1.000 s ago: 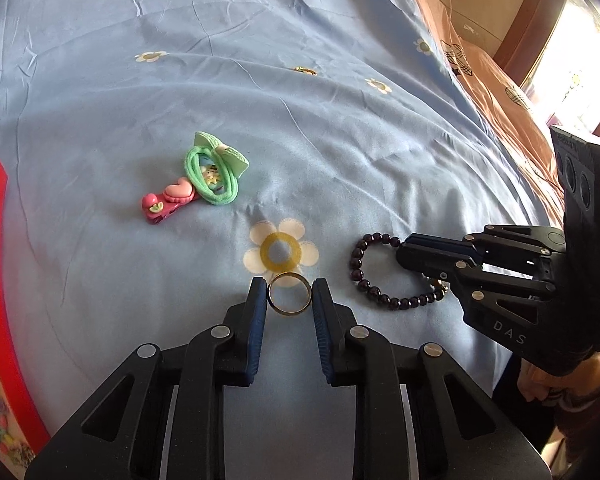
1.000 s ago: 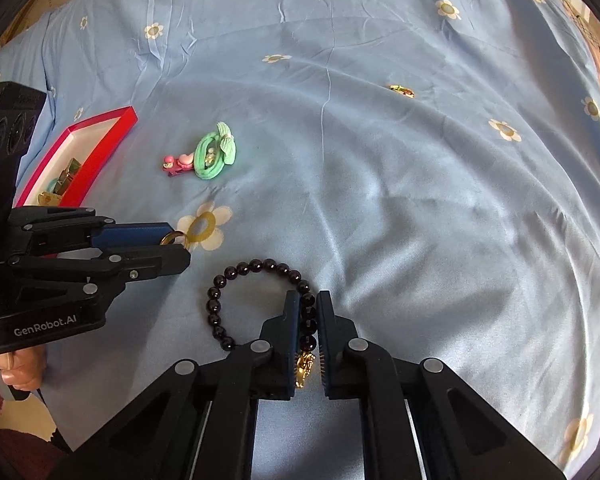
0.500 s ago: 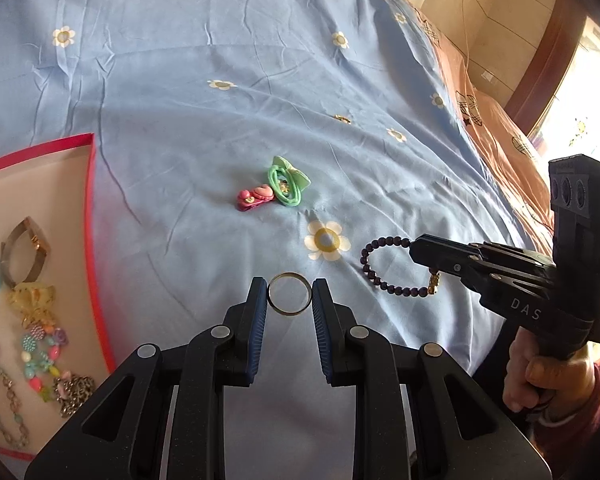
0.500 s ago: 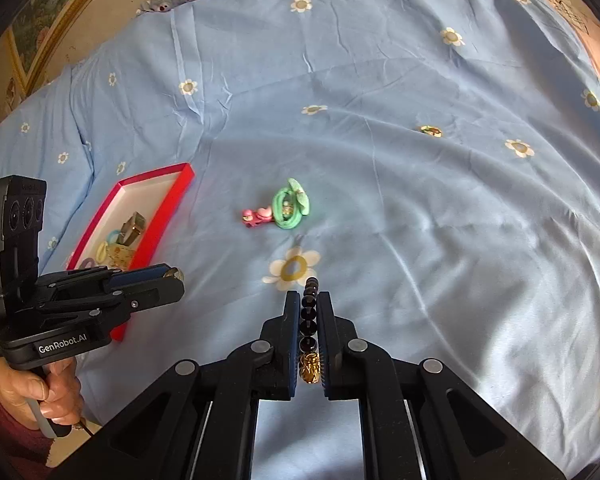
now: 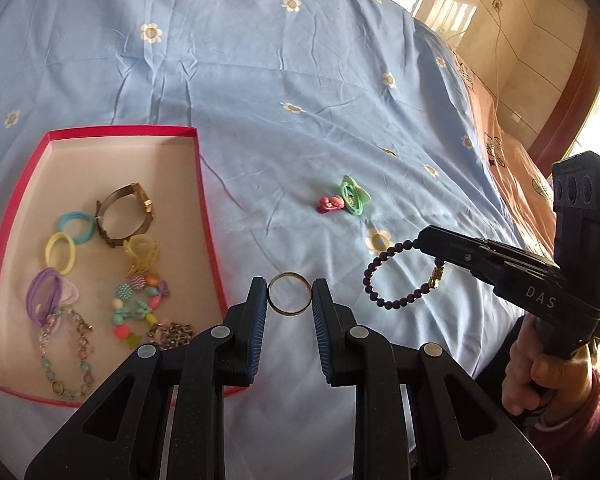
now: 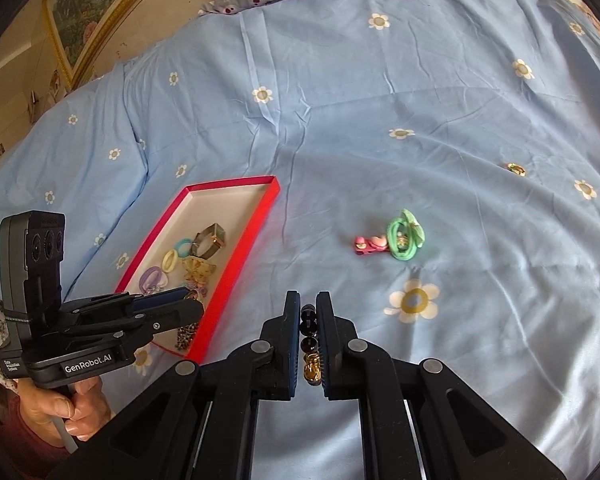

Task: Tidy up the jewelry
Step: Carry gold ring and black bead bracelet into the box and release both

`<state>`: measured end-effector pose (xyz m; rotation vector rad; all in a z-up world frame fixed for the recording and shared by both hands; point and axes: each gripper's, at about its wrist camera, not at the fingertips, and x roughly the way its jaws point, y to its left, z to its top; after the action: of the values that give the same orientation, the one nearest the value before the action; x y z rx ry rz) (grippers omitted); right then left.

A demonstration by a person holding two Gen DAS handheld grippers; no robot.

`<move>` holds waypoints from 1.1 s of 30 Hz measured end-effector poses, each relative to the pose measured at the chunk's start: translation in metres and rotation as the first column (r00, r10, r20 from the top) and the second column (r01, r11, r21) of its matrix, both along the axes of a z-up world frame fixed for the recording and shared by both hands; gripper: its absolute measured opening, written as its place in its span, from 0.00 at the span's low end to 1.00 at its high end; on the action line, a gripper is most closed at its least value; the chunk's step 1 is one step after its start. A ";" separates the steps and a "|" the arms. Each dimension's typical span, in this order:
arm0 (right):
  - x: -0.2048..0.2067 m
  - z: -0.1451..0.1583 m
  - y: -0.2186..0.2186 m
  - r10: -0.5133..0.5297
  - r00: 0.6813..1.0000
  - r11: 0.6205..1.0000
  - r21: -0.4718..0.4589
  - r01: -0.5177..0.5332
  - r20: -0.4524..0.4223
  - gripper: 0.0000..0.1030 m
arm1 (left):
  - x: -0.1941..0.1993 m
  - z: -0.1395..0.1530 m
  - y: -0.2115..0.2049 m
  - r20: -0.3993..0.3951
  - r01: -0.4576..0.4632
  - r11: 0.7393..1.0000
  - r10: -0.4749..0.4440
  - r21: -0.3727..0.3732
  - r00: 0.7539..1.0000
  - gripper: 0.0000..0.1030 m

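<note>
Both grippers lifted off bedsheet (image 5: 300, 100), left jaws grasping ring (image 5: 290, 293), right jaws grasping bead bracelet (image 5: 396, 276)

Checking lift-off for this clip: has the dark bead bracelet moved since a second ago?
Yes. The bracelet then lay on the sheet beside the printed flower; now it hangs from the right gripper, off the sheet.
</note>
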<state>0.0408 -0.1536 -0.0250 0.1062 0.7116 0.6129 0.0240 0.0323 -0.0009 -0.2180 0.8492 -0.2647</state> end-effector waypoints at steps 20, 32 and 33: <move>-0.009 0.010 0.102 0.211 0.977 0.977 -0.001 -0.211 0.025 0.07 | -0.035 -0.003 0.093 0.000 -0.204 0.979 0.204 0.018 0.979 0.20; -0.015 -0.001 0.159 0.316 0.949 0.949 0.005 -0.316 -0.005 0.07 | -0.048 -0.017 0.132 -0.018 -0.294 0.955 0.295 0.032 0.955 0.20; -0.015 -0.003 0.163 0.322 0.947 0.947 0.008 -0.322 -0.011 0.07 | -0.048 -0.018 0.135 -0.022 -0.299 0.954 0.300 0.032 0.954 0.20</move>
<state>0.0254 0.0093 -0.0281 -0.0019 0.7455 0.9288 -0.0240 0.1671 -0.0192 -0.3212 0.8329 0.0350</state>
